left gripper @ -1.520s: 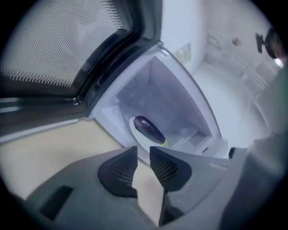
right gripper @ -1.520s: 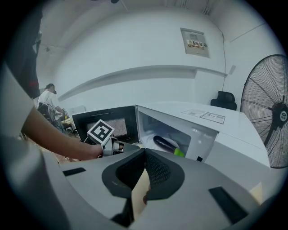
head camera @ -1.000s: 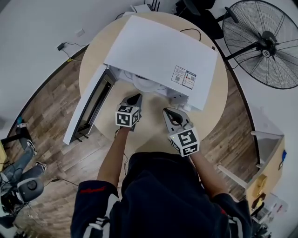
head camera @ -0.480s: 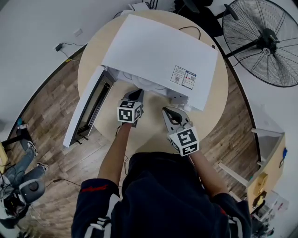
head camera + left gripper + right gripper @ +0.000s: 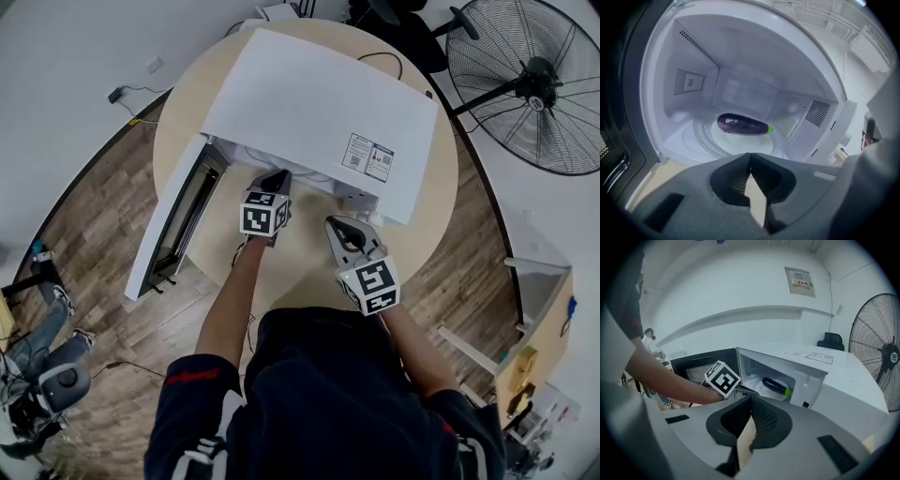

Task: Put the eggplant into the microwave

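Both clenched and empty, the left hand-held gripper point(image 5: 750, 155) and right hand-held gripper point(image 5: 750, 398) view the eggplant point(image 5: 742, 125) inside the microwave point(image 5: 319, 103); the head view hides it.

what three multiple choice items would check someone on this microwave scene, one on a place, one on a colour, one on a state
1. Where is the eggplant relative to the microwave?
A. on top of it
B. inside it, on the turntable
C. on the table in front of it

2. What colour is the eggplant's stem end?
A. green
B. brown
C. white

3. In what state is the microwave's door?
A. shut
B. taken off
C. swung open to the side

Answers:
1 B, the left gripper view shows it lying on the round plate in the cavity.
2 A, a small green tip ends the dark purple body.
3 C, the head view shows the door standing out from the front, with the cavity exposed.
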Motion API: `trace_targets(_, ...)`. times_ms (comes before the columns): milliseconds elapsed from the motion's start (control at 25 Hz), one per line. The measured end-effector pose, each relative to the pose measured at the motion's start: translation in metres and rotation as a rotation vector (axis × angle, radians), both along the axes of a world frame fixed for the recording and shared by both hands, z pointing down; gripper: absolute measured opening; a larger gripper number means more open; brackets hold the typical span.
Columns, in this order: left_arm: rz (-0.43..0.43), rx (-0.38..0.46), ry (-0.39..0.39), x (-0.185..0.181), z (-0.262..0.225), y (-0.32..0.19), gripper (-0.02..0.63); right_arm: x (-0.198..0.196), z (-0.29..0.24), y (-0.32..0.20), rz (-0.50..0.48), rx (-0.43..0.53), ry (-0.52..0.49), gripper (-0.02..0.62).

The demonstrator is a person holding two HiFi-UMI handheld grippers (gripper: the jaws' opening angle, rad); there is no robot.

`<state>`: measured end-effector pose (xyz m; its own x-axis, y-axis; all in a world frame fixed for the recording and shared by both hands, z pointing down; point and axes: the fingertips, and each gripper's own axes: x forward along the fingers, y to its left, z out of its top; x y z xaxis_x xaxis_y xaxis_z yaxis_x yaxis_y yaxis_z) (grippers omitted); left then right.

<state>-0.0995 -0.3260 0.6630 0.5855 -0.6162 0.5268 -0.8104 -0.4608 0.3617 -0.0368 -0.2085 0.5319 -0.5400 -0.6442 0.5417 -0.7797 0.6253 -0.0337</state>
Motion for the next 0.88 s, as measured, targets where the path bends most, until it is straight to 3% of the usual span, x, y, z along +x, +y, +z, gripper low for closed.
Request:
trace_targets(440,-0.003,-0.010,-0.014,-0.001,-0.001,-0.002,0.017,0.003,-0.001,-0.002,0.007,0.004,0.000,0.011)
trace_targets(680,-0.038,0.048,0.008,-0.014,-0.027,0.011,0.017,-0.001,-0.007,-0.004,-0.004,0.025,-0.012,0.011)
trace_targets(880,-0.043,0.125,-0.019,-0.025,-0.061,0.035,0.017,-0.004,-0.022,-0.003,-0.020,0.062,-0.029,0.011)
